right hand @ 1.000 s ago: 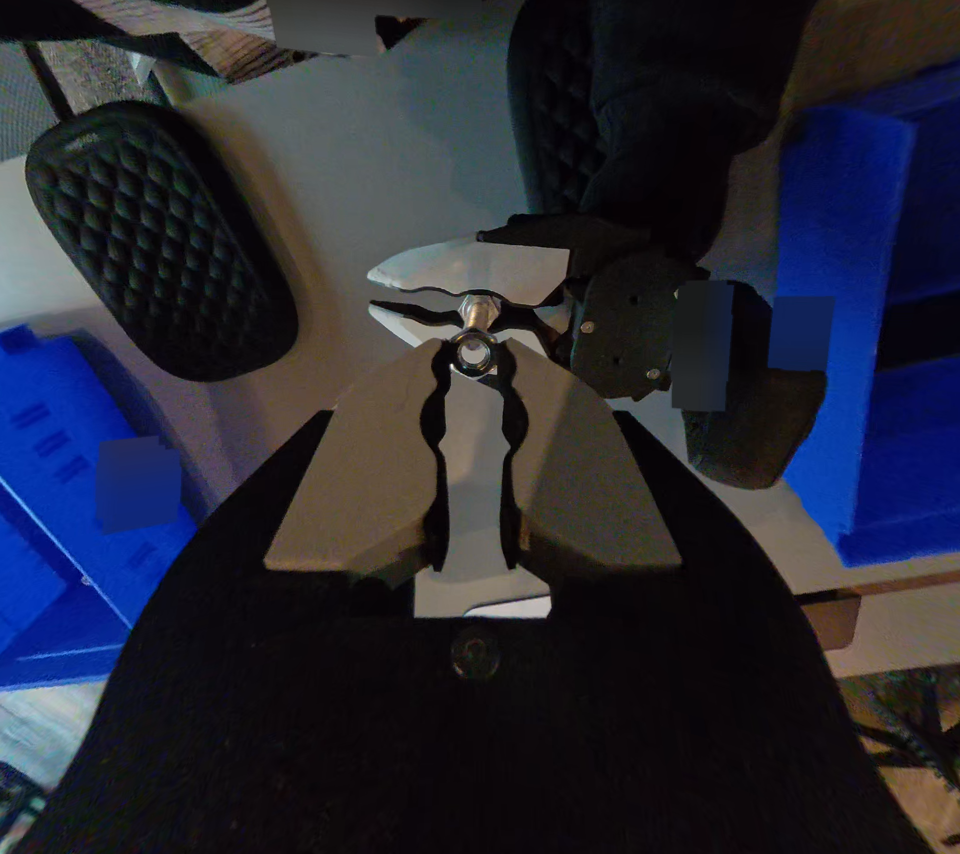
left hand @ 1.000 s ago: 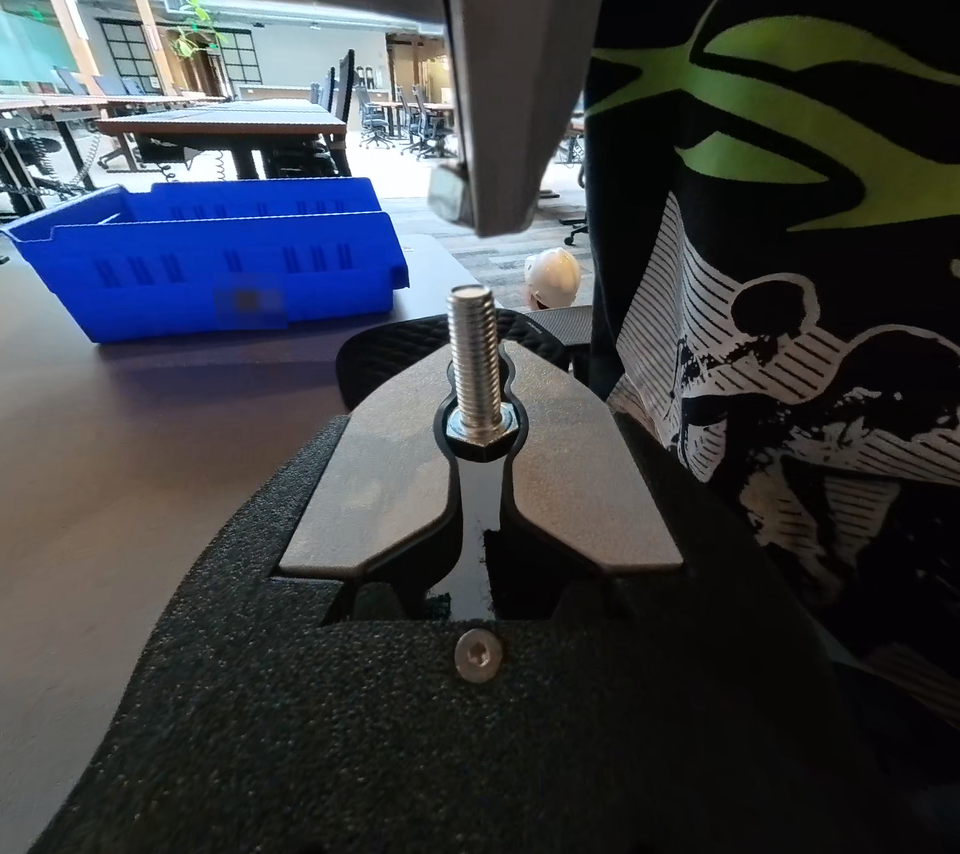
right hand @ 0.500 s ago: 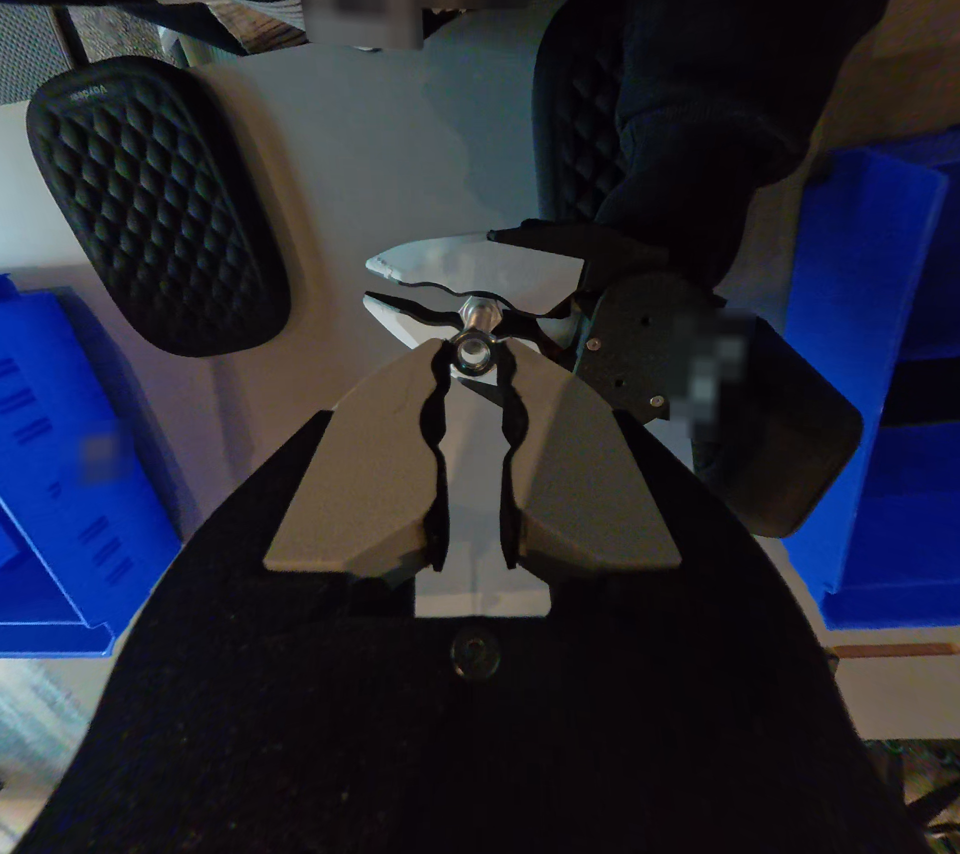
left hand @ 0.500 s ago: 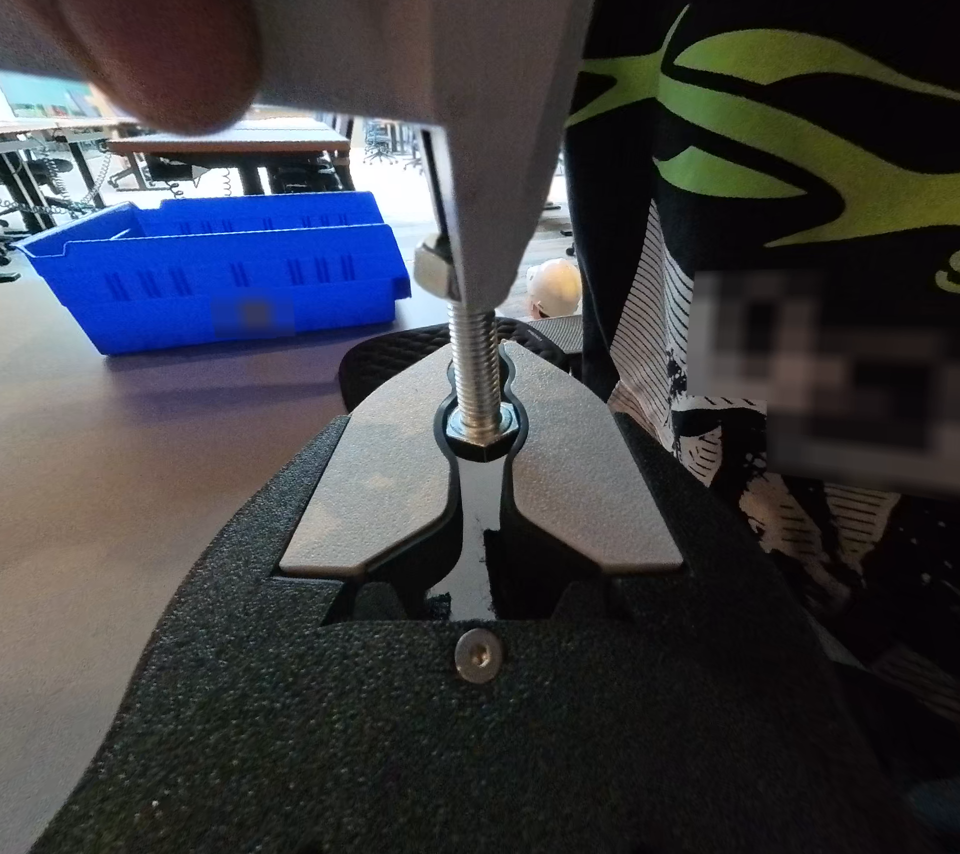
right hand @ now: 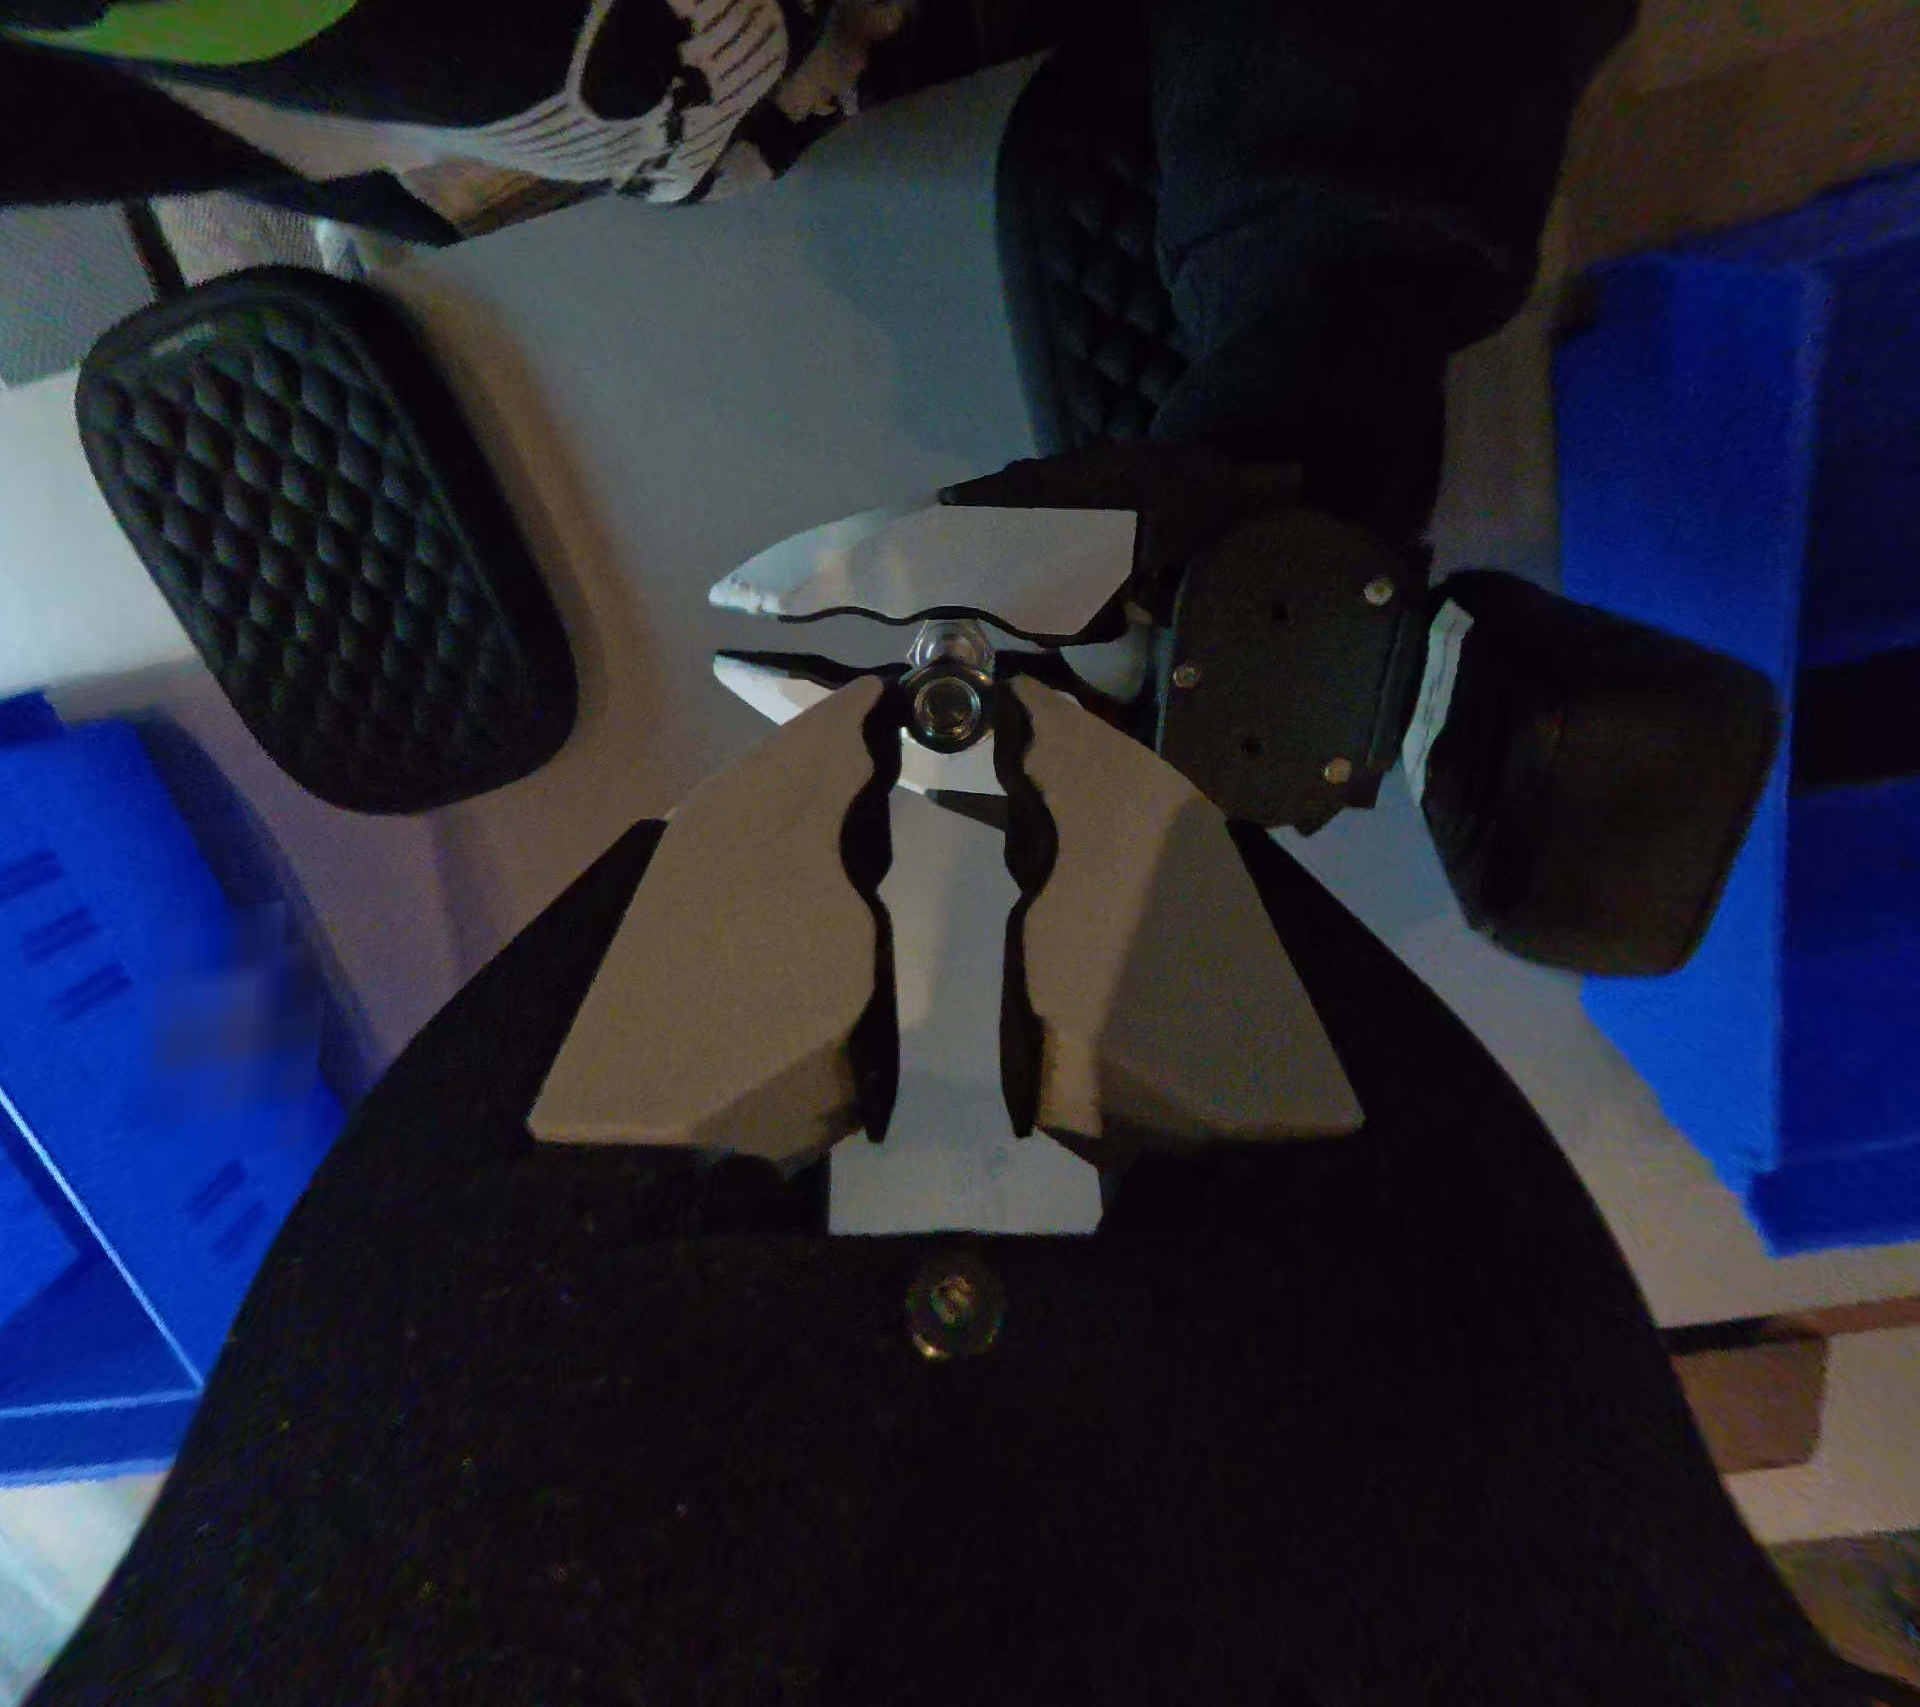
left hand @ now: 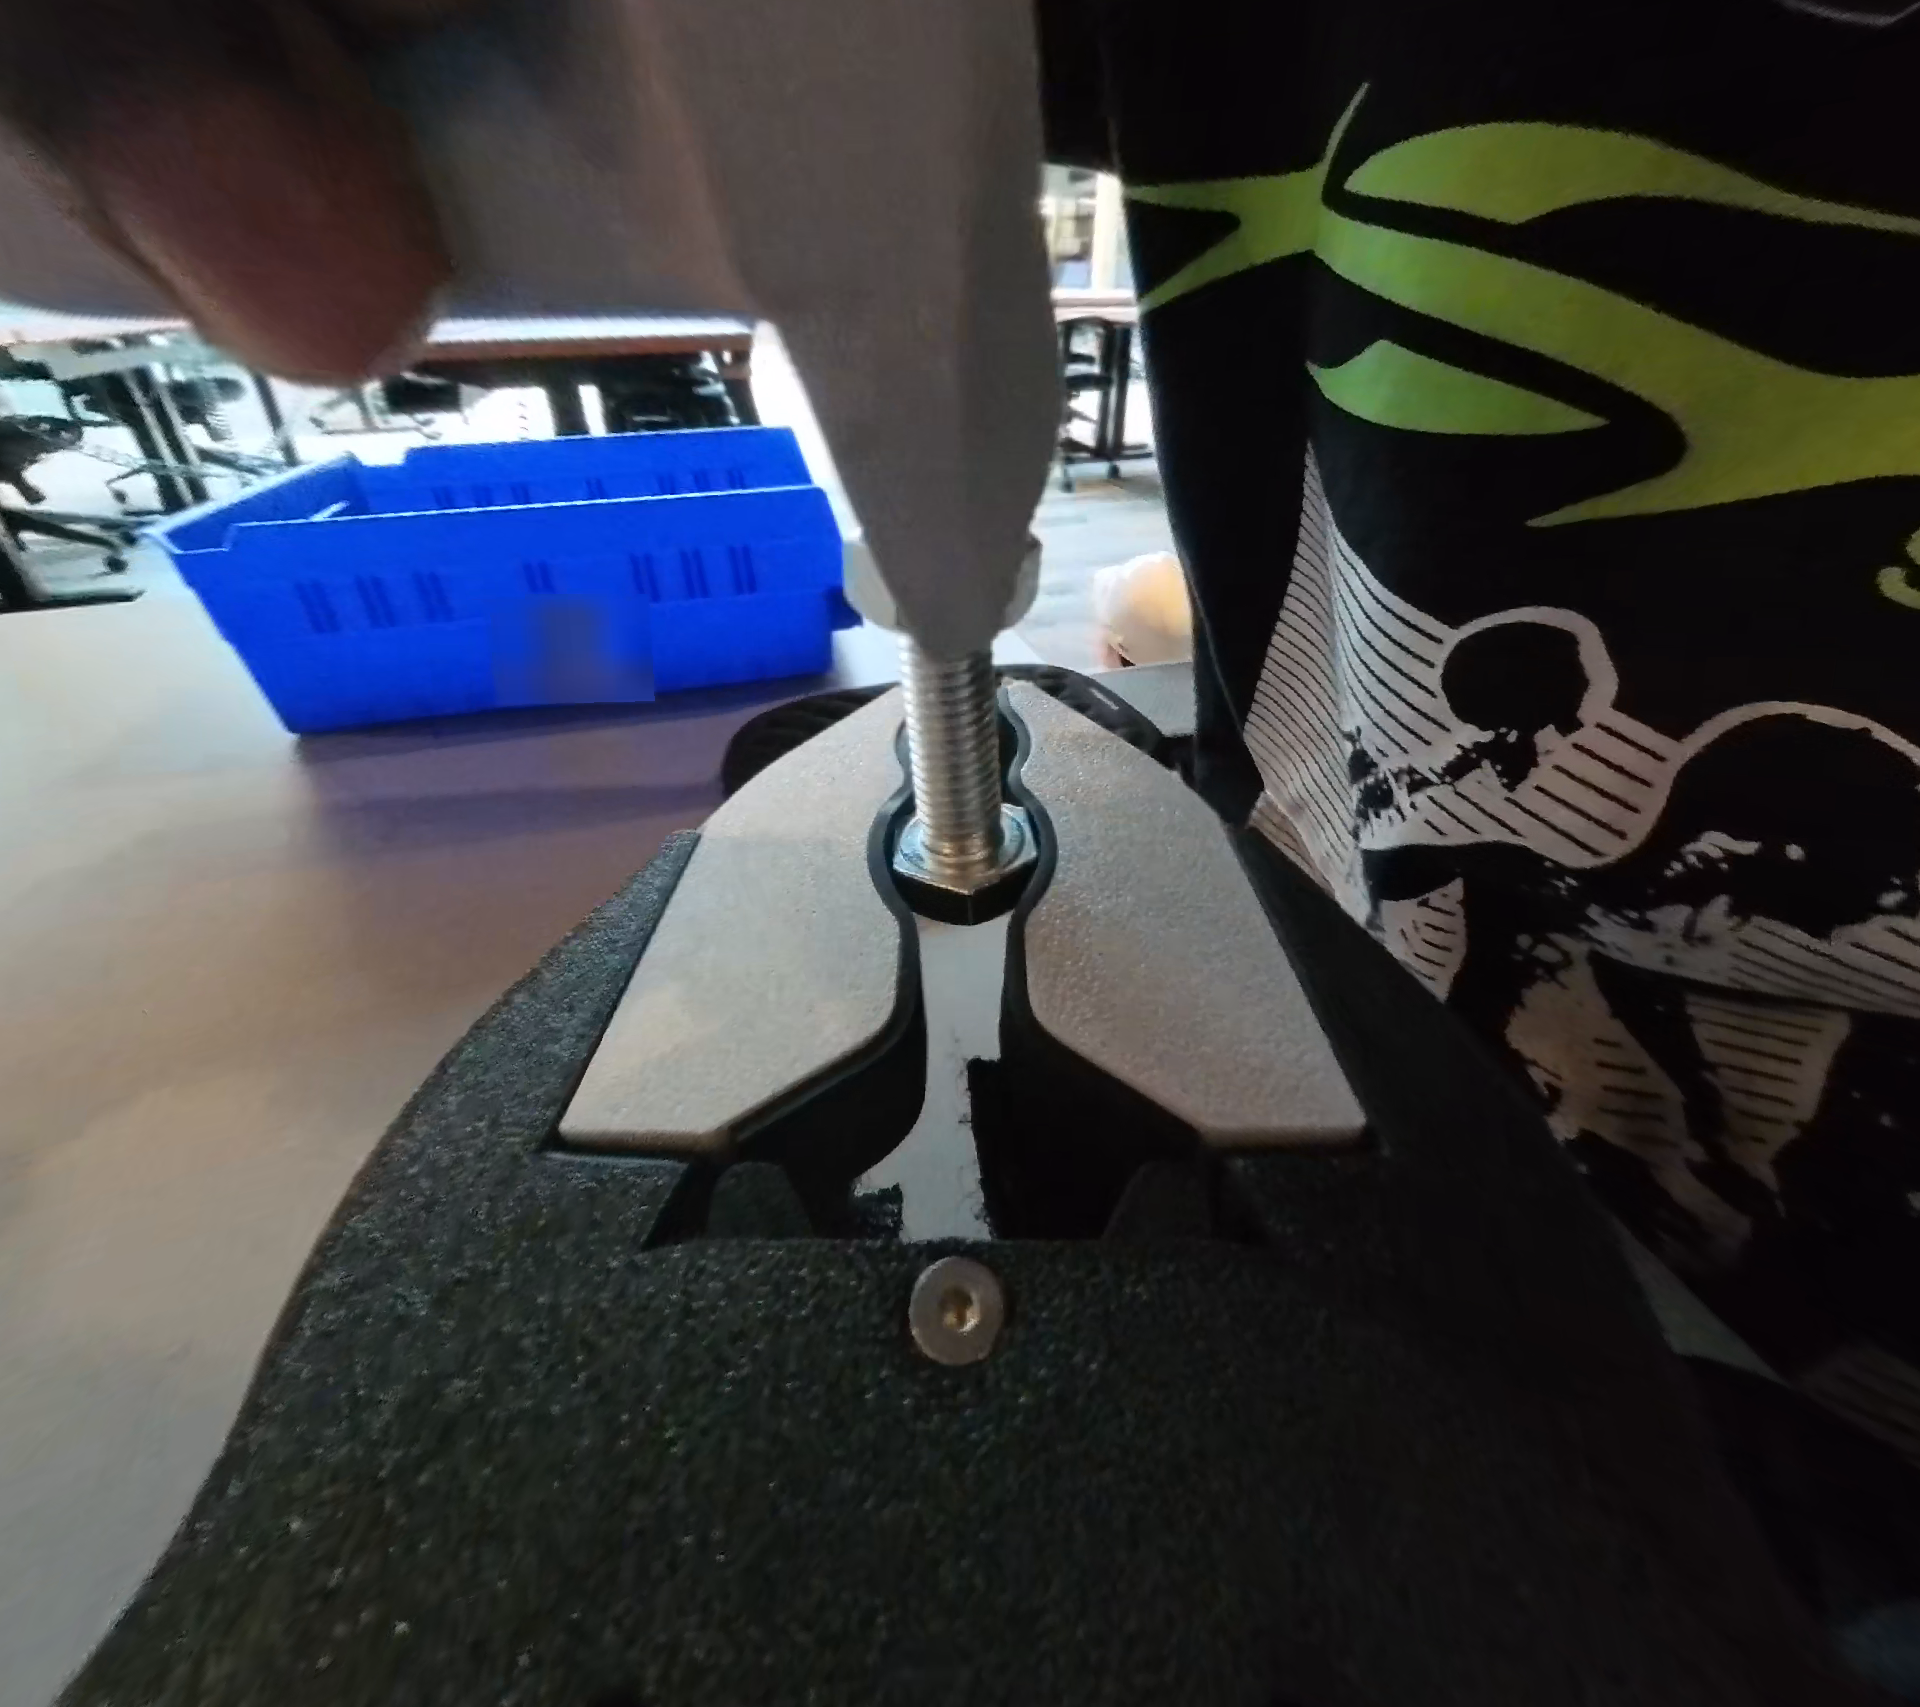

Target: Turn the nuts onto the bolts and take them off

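My left gripper [left hand: 961, 810] clamps the steel bolt [left hand: 951, 758] by its hex head, shank upright. My right gripper [right hand: 940, 701] pinches the small nut [right hand: 943, 707] on its tip. Hard, slick, light: grip flats, not threads.

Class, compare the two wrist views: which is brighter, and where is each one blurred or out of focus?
Left wrist view: daylit and brighter; the bolt is sharp, while the hand and right tongs above it are soft. Right wrist view: dim and shadowed, the nut small and hazy, the blue bins smeared at the curved edges.
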Action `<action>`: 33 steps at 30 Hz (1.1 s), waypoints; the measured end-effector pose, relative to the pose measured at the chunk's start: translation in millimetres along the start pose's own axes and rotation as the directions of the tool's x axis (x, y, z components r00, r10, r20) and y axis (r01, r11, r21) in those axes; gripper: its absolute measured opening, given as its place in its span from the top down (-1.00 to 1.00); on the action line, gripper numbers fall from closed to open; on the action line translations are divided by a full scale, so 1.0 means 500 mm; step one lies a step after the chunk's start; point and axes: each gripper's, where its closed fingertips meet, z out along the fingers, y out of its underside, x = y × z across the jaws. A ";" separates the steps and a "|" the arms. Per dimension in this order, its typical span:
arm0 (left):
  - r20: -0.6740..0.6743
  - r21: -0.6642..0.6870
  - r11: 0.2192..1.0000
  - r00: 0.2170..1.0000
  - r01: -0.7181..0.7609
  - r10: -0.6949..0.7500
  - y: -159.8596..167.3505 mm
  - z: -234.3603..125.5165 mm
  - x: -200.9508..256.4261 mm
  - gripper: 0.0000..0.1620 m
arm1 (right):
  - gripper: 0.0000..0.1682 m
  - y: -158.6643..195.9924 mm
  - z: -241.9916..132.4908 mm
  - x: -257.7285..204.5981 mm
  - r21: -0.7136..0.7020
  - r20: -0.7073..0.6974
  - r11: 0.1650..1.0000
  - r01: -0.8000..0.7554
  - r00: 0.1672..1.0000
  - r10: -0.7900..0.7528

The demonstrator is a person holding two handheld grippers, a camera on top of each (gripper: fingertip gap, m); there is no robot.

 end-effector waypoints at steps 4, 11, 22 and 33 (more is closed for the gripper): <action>0.120 0.005 1.000 0.993 -0.002 0.002 -0.004 -0.009 -0.032 0.87 | 0.81 0.019 -0.007 0.010 0.000 -0.049 0.981 -0.194 0.980 0.194; 0.390 -0.012 1.000 0.921 0.014 -0.008 0.000 -0.037 -0.103 0.87 | 0.80 0.063 -0.016 0.031 0.019 -0.171 0.829 -0.559 0.815 0.554; 0.616 -0.053 0.998 0.787 0.047 -0.005 0.016 -0.064 -0.163 0.87 | 0.81 0.104 -0.017 0.039 0.155 -0.294 0.394 -0.906 0.339 0.894; 0.586 -0.031 0.998 0.810 0.048 -0.021 0.010 -0.065 -0.159 0.87 | 0.34 0.101 -0.022 0.043 0.243 -0.258 0.339 -0.909 0.276 0.926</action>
